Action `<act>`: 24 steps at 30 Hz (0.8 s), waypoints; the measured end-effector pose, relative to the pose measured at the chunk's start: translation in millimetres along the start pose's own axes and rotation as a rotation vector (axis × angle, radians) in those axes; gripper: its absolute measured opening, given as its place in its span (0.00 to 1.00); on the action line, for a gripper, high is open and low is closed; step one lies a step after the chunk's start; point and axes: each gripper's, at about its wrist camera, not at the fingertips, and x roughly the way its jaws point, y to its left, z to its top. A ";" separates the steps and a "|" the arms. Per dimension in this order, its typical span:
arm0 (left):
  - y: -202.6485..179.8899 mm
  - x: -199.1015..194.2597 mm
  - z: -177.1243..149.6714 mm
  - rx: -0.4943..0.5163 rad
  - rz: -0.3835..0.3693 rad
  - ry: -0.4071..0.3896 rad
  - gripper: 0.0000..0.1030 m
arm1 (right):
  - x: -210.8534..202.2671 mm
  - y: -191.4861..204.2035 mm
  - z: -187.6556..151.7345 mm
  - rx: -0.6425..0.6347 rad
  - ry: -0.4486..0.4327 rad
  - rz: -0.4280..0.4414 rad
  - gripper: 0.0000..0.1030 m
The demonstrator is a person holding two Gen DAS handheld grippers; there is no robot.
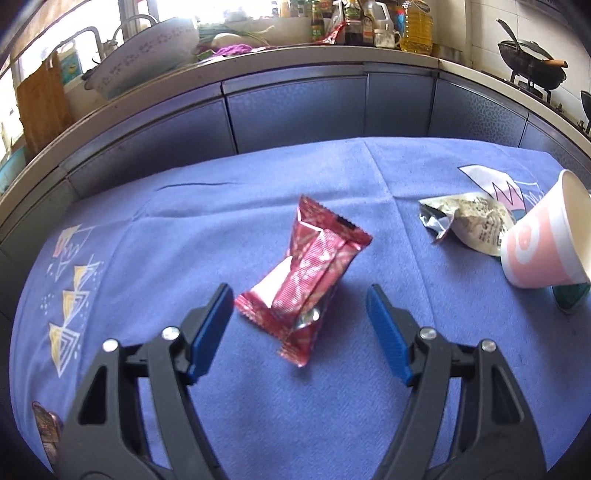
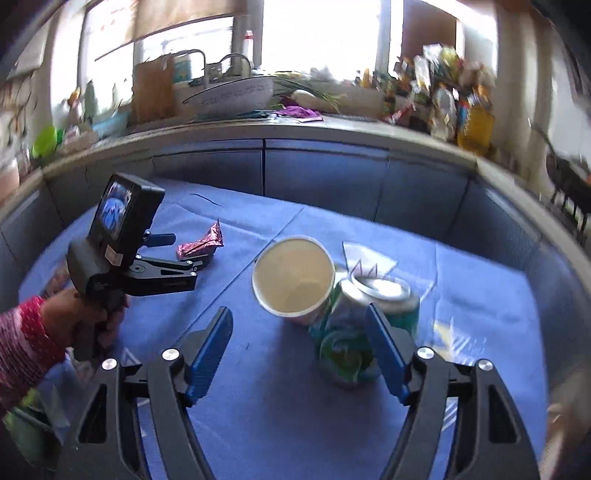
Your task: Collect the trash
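A red snack wrapper (image 1: 306, 280) lies on the blue tablecloth (image 1: 221, 206). My left gripper (image 1: 299, 306) is open, its blue pads on either side of the wrapper's near end. A crumpled silver wrapper (image 1: 469, 221) and a tilted pink paper cup (image 1: 543, 243) lie to the right. In the right wrist view my right gripper (image 2: 299, 328) is open, just before the paper cup (image 2: 293, 277), which leans on a crushed green can (image 2: 354, 325). The left gripper (image 2: 173, 258) and the red wrapper (image 2: 201, 243) show at the left.
Dark cabinet fronts (image 1: 295, 107) stand behind the table. The counter above holds a large bowl (image 1: 147, 55), bottles (image 1: 369, 22) and a wok (image 1: 532, 66). A small brown packet (image 1: 46, 432) lies at the cloth's near left edge.
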 end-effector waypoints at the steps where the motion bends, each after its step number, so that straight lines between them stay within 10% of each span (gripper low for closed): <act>1: 1.8 2.0 0.9 -0.008 -0.006 0.004 0.61 | 2.4 7.6 6.9 -0.075 -0.018 -0.028 0.78; 6: 11.3 4.0 -0.8 -0.044 -0.041 0.014 0.32 | 46.5 34.8 21.8 -0.327 0.070 -0.074 0.91; 12: 16.3 -10.6 -7.2 -0.053 -0.082 0.014 0.23 | 105.4 27.8 21.9 -0.344 0.228 -0.121 0.90; 15: 17.6 -28.5 -14.4 -0.062 -0.114 0.003 0.22 | 108.8 20.0 24.0 -0.277 0.249 -0.045 0.65; 24: -1.0 -87.2 -47.9 -0.080 -0.236 -0.035 0.22 | 26.4 37.7 8.8 -0.182 0.083 0.100 0.61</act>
